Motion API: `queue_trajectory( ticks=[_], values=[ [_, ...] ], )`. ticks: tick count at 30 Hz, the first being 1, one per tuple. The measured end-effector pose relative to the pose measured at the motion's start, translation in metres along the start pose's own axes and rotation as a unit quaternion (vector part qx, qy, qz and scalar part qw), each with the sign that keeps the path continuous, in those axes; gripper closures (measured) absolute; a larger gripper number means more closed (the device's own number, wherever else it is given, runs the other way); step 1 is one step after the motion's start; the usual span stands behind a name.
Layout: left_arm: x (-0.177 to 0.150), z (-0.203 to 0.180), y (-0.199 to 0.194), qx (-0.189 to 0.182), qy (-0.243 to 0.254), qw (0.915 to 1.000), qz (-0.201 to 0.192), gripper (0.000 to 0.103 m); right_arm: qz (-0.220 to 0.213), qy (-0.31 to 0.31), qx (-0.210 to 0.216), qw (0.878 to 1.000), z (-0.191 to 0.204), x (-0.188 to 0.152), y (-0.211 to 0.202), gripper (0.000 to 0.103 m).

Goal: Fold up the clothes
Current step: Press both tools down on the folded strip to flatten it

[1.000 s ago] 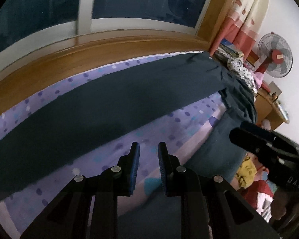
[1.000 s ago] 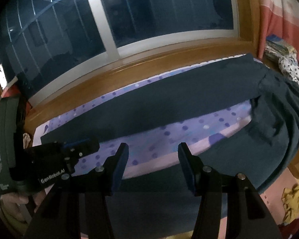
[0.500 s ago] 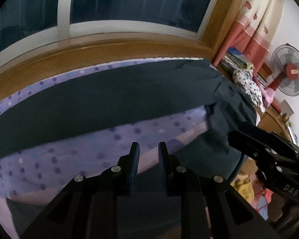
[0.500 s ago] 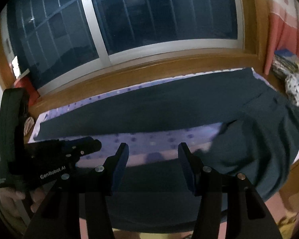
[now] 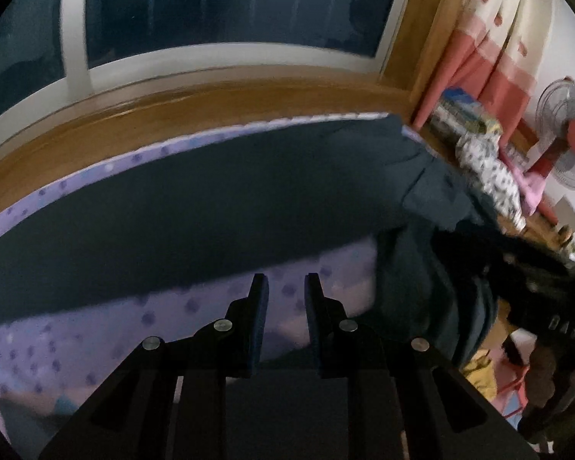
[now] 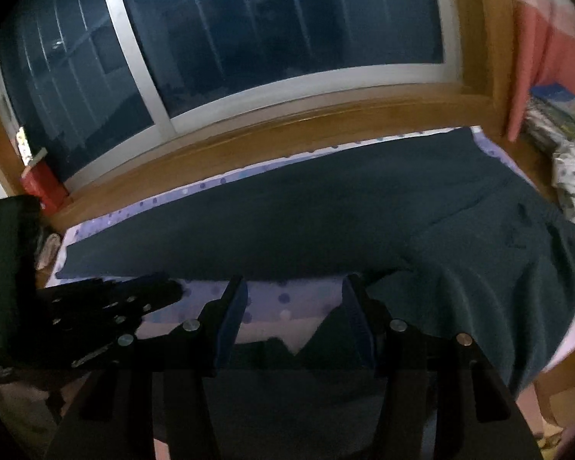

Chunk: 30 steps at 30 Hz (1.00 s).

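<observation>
- Trousers (image 6: 306, 211), dark, lie on the bed (image 6: 280, 299): one leg flat along the window side, its long axis running left to right, hem at the left, waist at the right.
- Second leg hangs off the near edge at the right; it is not yet laid over the first.
- Progress: early by my judgement. Garment spread, no fold completed.
- Left hand-held gripper (image 5: 285, 287): jaws narrowly parted, nothing between them, above the spotted sheet.
- Right hand-held gripper (image 6: 295, 291): jaws parted wider, empty, above the near edge.
</observation>
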<state>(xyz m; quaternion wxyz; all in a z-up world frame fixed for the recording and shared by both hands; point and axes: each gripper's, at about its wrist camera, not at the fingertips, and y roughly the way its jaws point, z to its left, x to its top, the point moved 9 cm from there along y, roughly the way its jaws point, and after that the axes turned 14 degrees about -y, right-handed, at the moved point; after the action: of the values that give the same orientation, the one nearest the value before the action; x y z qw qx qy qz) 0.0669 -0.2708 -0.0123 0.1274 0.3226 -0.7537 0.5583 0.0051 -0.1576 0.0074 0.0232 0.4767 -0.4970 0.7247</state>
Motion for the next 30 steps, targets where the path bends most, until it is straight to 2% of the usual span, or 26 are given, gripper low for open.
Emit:
queue_trajectory(
  ticks=[2,4,7,10,14,17,25,28,30],
  values=[
    [0.010,-0.007,0.013,-0.007,0.000,1.0000,-0.006,0.084,-0.001,-0.027,-0.019,0.999,-0.013,0.005,0.008,0.051],
    [0.017,-0.012,0.026,0.003,-0.011,0.9999,0.007,0.084,0.002,-0.026,-0.034,0.999,-0.026,0.006,0.011,0.051],
    [0.025,-0.025,0.035,-0.017,-0.012,0.9996,0.020,0.084,0.004,-0.021,-0.026,0.999,-0.045,0.014,0.015,0.051],
    [0.033,-0.034,0.048,-0.010,-0.003,0.9997,0.022,0.084,0.017,-0.037,-0.031,0.999,-0.069,0.021,0.022,0.051],
    [0.039,-0.048,0.070,-0.008,-0.019,0.9996,0.018,0.084,0.041,-0.054,-0.027,0.997,-0.113,0.029,0.033,0.051],
    [0.043,-0.060,0.089,-0.002,-0.032,0.9994,0.014,0.084,0.060,-0.084,-0.040,0.994,-0.159,0.033,0.045,0.051],
    [0.048,-0.090,0.141,0.028,-0.094,0.9950,0.021,0.084,0.113,-0.104,-0.026,0.988,-0.299,0.034,0.094,0.051],
    [0.049,-0.102,0.159,0.042,-0.112,0.9926,0.020,0.084,0.129,-0.100,0.001,0.987,-0.335,0.030,0.112,0.051],
    [0.048,-0.110,0.169,0.053,-0.126,0.9904,0.020,0.084,0.133,-0.103,0.023,0.985,-0.345,0.031,0.122,0.051]
  ],
)
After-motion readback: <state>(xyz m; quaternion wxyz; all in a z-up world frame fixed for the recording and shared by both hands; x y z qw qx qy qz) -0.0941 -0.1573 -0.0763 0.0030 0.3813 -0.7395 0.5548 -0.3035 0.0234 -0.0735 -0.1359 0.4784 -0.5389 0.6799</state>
